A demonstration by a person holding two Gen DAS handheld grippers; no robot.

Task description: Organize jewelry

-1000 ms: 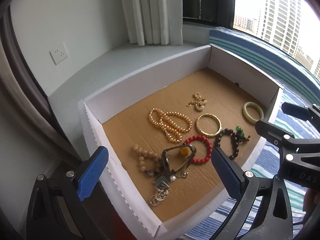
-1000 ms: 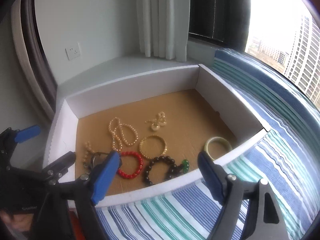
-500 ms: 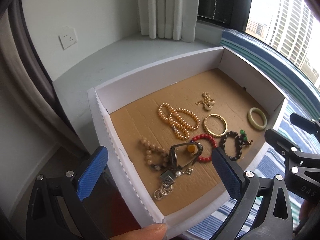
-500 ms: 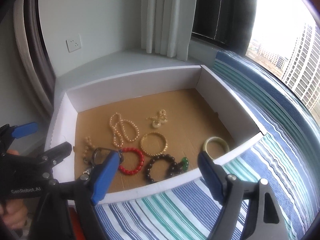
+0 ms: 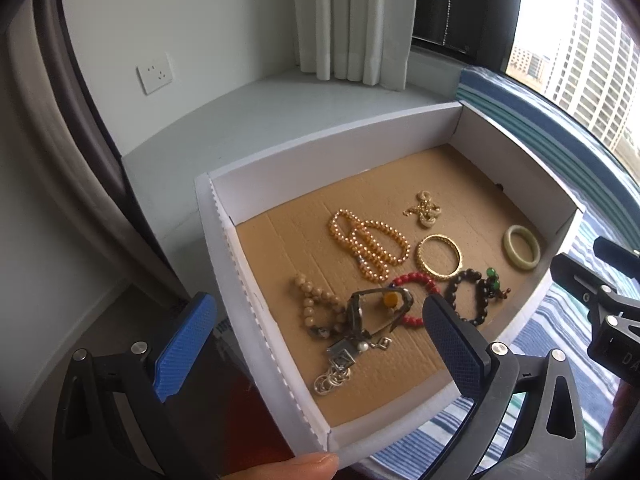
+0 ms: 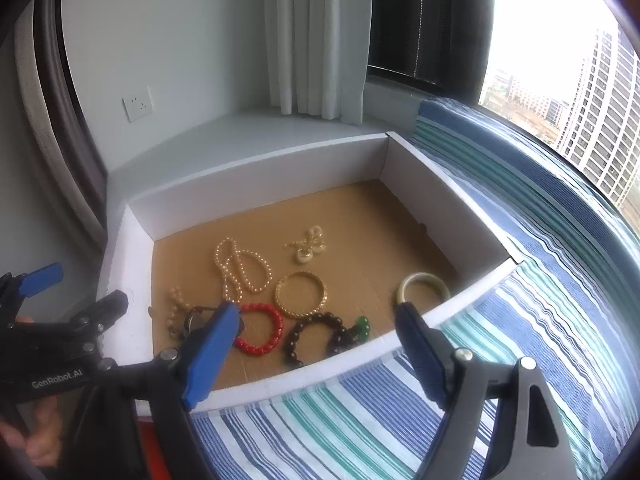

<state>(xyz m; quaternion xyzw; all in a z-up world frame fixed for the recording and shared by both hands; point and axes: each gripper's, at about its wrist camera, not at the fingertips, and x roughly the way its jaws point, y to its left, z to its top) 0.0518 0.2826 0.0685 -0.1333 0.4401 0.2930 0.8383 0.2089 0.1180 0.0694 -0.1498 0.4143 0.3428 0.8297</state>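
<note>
hovering wide apart, empty: left hand-held gripper [image 5: 316,332], right hand-held gripper [image 6: 316,344], over jewelry box [image 5: 320,152].

both wrist views look down, close, sharing the box [image 5: 320,156] of jewelry

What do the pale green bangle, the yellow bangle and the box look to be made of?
Pale green bangle: a smooth, glossy, milky ring, so jade-like stone or glass; which one is unclear. Yellow bangle: thin, shiny, textured rim, likely gold-toned metal. Box: cardboard, with matte white walls and a brown floor showing corrugation lines.
</note>
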